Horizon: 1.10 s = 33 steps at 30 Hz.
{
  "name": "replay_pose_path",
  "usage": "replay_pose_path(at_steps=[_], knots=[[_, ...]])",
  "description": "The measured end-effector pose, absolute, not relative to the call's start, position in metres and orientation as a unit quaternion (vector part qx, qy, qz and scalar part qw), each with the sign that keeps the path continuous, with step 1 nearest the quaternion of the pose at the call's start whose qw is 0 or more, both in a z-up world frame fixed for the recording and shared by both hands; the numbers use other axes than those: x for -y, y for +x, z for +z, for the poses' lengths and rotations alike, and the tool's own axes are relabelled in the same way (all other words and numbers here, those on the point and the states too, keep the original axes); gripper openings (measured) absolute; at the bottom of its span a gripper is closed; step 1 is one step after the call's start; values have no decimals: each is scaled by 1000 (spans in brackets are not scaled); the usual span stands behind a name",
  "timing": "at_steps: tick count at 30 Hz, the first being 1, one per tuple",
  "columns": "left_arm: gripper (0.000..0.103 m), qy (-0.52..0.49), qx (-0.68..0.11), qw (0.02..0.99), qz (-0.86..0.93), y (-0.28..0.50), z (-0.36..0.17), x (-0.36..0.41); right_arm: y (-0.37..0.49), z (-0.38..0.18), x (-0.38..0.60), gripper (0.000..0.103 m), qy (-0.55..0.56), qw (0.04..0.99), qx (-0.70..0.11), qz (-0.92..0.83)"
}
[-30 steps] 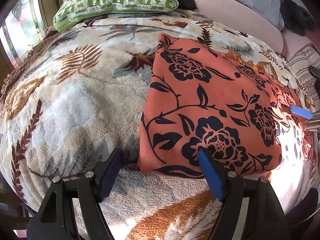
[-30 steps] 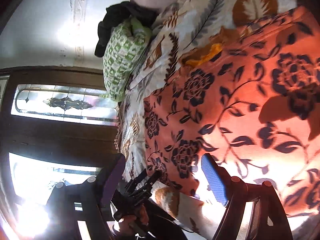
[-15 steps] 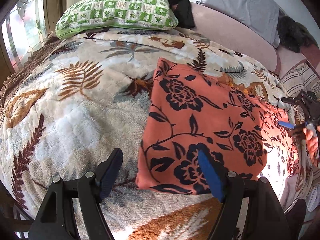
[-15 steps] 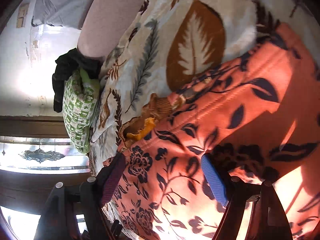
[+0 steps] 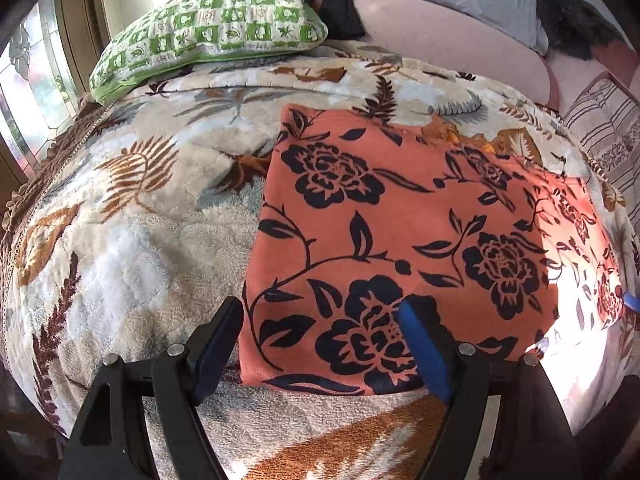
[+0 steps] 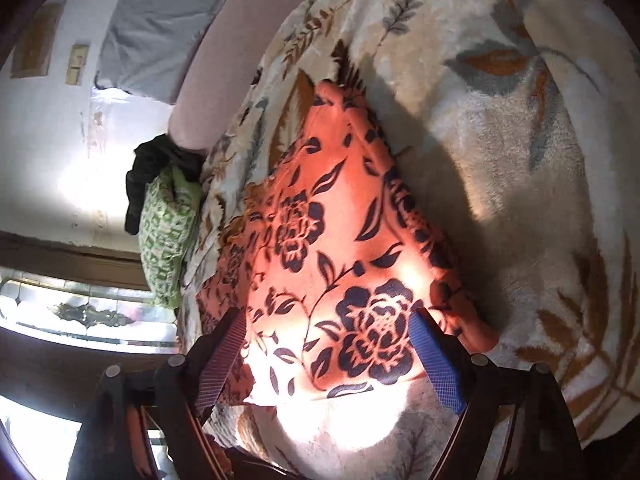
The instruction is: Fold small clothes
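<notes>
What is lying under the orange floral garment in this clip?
The orange floral garment lies flat on a plush leaf-print blanket, which shows on all sides of it. An orange-yellow bit peeks out at its far edge; anything else beneath it is covered.

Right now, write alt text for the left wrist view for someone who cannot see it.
An orange garment with black flowers lies flat on a leaf-patterned fleece blanket, its near edge between the fingers of the open left gripper, which holds nothing. A green checked pillow sits at the far end of the blanket, with dark clothing behind it.
</notes>
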State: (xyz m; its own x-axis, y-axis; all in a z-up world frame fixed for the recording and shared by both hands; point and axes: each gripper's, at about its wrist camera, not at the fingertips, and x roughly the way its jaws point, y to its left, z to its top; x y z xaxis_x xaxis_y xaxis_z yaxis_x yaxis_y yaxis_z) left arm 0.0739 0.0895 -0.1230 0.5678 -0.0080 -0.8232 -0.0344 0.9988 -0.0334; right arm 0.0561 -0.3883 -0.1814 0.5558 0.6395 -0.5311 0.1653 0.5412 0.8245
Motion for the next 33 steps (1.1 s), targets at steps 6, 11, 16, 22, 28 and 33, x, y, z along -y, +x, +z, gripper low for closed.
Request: replay_pose_path(at_steps=[6, 11, 16, 22, 28, 33], knots=[[80, -14, -493, 870, 23, 75, -138, -90, 38, -219, 404, 83, 519, 728, -432, 118], [80, -30, -457, 888, 25, 62, -114, -95, 50, -174, 393, 85, 469, 757, -427, 156], [80, -32, -441, 897, 23, 50, -99, -99, 103, -160, 374, 86, 444, 748, -449, 204], [80, -38, -439, 897, 27, 52, -92, -106, 183, -183, 365, 86, 425, 732, -499, 186], [80, -39, -439, 897, 16, 70, -94, -100, 197, -181, 418, 87, 463, 755, -451, 110], [80, -29, -446, 895, -11, 88, -98, -75, 235, -163, 387, 87, 435, 748, -465, 187]])
